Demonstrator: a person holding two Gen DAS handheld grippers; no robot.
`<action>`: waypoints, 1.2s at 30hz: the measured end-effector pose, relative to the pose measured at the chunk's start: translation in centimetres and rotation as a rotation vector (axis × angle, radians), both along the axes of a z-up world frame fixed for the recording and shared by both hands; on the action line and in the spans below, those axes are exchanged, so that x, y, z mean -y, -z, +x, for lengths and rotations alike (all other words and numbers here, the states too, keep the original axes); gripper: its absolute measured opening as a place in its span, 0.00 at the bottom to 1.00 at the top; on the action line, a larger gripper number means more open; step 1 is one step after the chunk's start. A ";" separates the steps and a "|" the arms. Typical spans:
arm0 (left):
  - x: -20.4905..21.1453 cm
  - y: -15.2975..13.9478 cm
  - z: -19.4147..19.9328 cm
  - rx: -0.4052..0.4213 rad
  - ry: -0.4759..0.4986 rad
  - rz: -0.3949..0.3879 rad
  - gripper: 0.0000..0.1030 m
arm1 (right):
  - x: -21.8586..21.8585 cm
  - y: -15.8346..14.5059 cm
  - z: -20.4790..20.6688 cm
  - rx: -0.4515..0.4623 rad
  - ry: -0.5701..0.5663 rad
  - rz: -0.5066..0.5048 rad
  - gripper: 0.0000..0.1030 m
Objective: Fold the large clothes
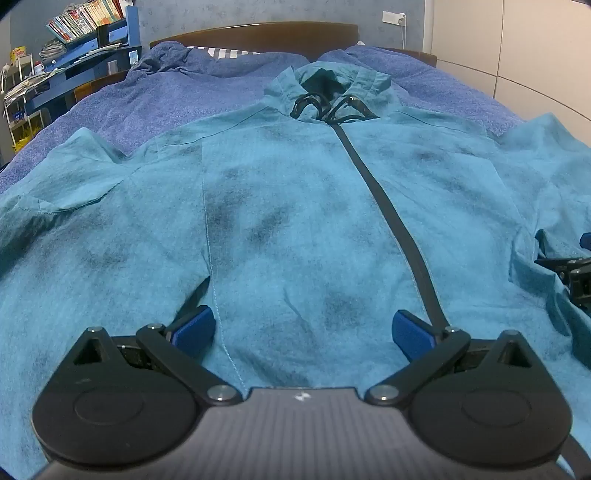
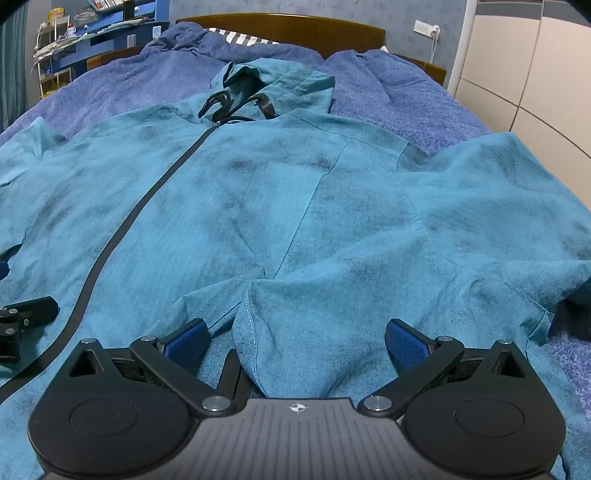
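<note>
Two grippers are being held low over the hem end of one jacket (image 1: pixel 295 206), nearest the cameras.

Left gripper (image 1: pixel 302 334): jaws are being kept wide, nothing between the blue pads (image 1: pixel 194 326); the hem cloth is lying under and between them, ungripped as far as can be judged. The zip (image 1: pixel 391 221) is running away from just beside the right-hand pad.

Right gripper (image 2: pixel 293 339): jaws are likewise being kept wide; a raised pucker of hem cloth is standing between the fingers, not pinched.

Jacket: teal, hooded, being displayed front up and zipped, spread flat on the bed (image 2: pixel 388 99). Sleeves are being left spread out to either side; the left sleeve (image 1: pixel 70 177) and right sleeve (image 2: pixel 498 192) are both lying unfolded. The hood (image 2: pixel 273 79), with dark cords, is lying at the far end, towards the headboard (image 1: pixel 258 35).

Beyond: a shelf (image 1: pixel 92 33) of books is standing at far left; a wall socket (image 1: pixel 393 16) is showing at far right.

Progress, as judged: the garment is being laid out only. No fold is being shown; sleeves, sides and length are all remaining to be folded.
</note>
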State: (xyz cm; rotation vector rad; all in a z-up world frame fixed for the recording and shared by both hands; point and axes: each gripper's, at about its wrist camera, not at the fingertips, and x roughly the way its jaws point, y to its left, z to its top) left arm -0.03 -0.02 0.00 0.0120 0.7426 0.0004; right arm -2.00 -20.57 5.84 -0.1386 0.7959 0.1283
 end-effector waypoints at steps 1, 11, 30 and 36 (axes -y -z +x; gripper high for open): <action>0.0 0.0 0.0 0.000 0.000 0.000 1.00 | 0.0 0.0 0.0 0.000 0.000 -0.001 1.00; 0.1 -0.2 -0.2 -0.003 -0.001 0.002 1.00 | 0.0 0.0 0.0 -0.006 -0.001 -0.001 1.00; -0.1 -0.1 -0.2 0.013 0.004 0.000 1.00 | 2.3 -2.6 -0.9 0.110 0.027 0.112 1.00; -0.1 -0.1 -0.2 0.014 0.004 0.000 1.00 | 8.6 -7.1 -1.0 0.266 0.171 0.207 1.00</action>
